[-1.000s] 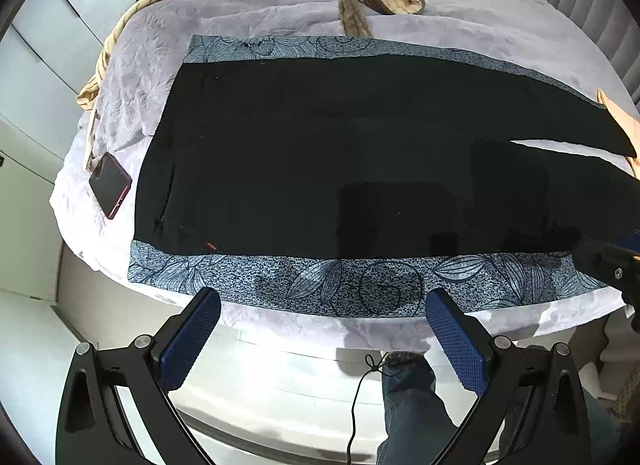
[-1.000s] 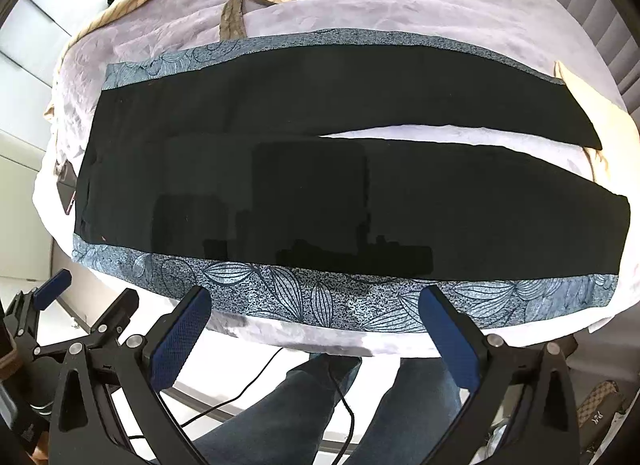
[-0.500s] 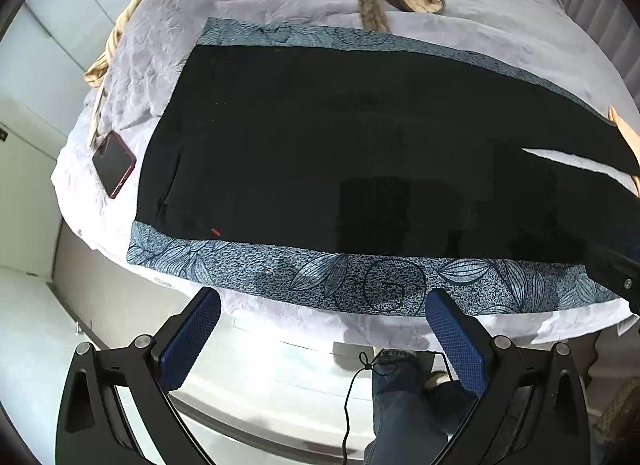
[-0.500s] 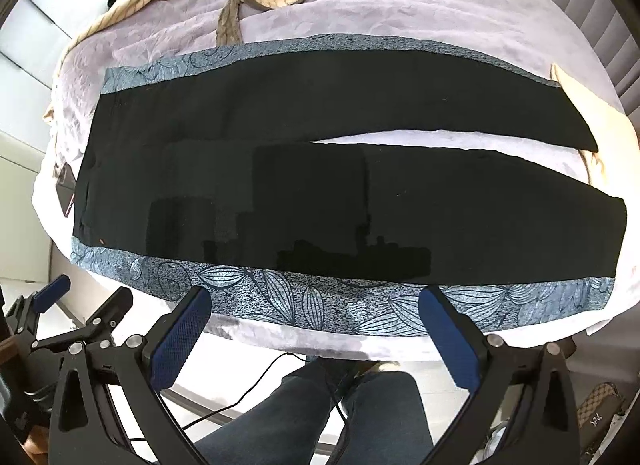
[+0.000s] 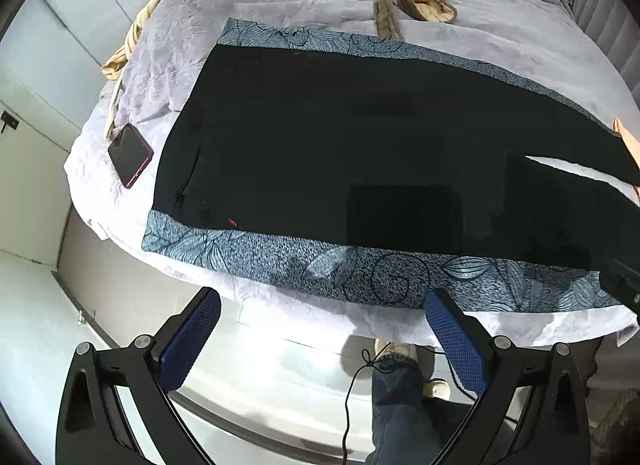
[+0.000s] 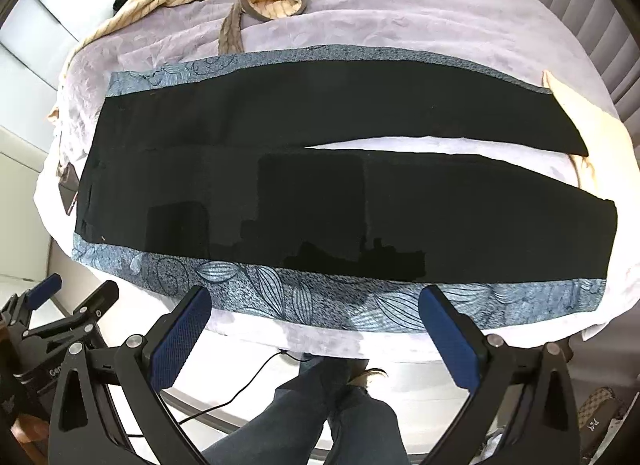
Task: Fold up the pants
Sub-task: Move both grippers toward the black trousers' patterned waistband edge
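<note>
One pair of black pants (image 6: 320,193) lies flat on a blue leaf-print cloth (image 6: 304,297) on the lavender bed (image 6: 400,9). Two grippers hang off its near edge, jaws spread and empty: left gripper (image 5: 320,341), right gripper (image 6: 316,333). One phone (image 5: 130,155) shows plainly in the left view; both pant hems show only in the right.

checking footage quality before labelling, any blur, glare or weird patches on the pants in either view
Left wrist view: the black pants are near featureless, with blocky darker rectangles like compression artefacts; the floor below is blown out by glare. Right wrist view: same blocky patches on the pants; fisheye bows the patterned cloth; no obvious motion blur.
</note>
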The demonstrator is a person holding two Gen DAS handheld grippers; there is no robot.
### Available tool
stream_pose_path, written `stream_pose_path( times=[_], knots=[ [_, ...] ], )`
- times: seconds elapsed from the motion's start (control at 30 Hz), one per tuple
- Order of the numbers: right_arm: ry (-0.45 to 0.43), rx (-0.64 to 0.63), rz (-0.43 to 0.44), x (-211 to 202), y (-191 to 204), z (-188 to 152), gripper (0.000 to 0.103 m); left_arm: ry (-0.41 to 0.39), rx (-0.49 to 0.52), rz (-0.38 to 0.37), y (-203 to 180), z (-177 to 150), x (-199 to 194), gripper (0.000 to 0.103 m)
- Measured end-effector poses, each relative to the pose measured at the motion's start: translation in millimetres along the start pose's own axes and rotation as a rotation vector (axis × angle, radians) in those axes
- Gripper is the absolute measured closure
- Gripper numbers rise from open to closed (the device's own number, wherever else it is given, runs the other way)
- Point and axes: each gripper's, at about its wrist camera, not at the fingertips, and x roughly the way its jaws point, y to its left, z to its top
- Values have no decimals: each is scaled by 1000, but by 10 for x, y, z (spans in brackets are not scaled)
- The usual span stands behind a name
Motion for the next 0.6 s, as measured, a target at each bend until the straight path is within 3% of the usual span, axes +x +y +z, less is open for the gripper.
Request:
stream_pose_path(
  times=[0.3, 0.47, 0.6],
  knots=[
    [-41, -21, -5, -267, -94, -220, 0, -42, -25, -9, 92, -205, -376, 0],
    [-82, -27, 10, -448, -101, -316, 0, -86, -33, 20, 217, -328, -637, 0],
    [-79, -25, 17, -472, -98, -419, 0, -75, -41, 38, 281, -406, -659, 0]
  ],
)
